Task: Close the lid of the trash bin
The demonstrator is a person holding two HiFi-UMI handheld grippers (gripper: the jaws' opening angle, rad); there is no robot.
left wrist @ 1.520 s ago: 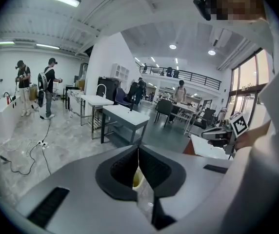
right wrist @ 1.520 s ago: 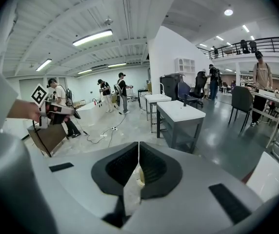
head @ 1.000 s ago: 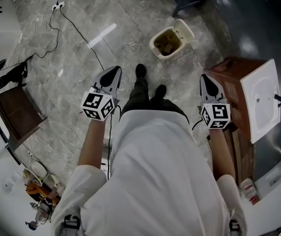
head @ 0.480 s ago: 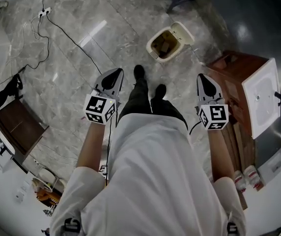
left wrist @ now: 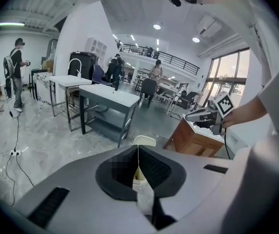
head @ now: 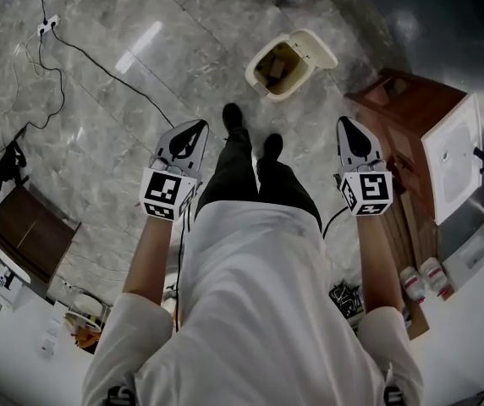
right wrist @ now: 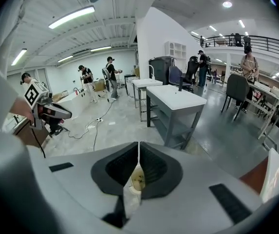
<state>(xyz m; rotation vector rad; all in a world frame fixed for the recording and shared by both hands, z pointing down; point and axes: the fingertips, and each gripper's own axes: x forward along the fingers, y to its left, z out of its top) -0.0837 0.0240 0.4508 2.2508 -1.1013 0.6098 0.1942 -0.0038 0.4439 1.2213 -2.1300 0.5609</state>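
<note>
Person standing on a grey marble floor (head: 98,100), one gripper in each hand, both held out at waist level and pointing forward and down.

Left gripper (head: 193,130): jaws together, nothing between them. In the left gripper view (left wrist: 138,155) the two dark pads meet in a thin line.

Right gripper (head: 349,127): jaws also together and empty. The same closed seam shows in the right gripper view (right wrist: 138,152).

Trash bin (head: 277,68): cream-coloured and small, on the floor ahead of the person's shoes (head: 250,132). It is well apart from both grippers and lies between the lines along which they point. Its lid (head: 316,49) is open, tipped back on the far right side. The inside looks brownish; the contents are too small to tell.

From each gripper's own camera the bin sits straight behind the closed seam, low and centred. The left gripper view shows the raised lid (left wrist: 144,141) above the pads. The right gripper view shows the open mouth (right wrist: 138,180).

A wooden cabinet (head: 398,108) with a white top stands just right of the bin. A black cable (head: 98,66) trails across the floor on the left.
</note>
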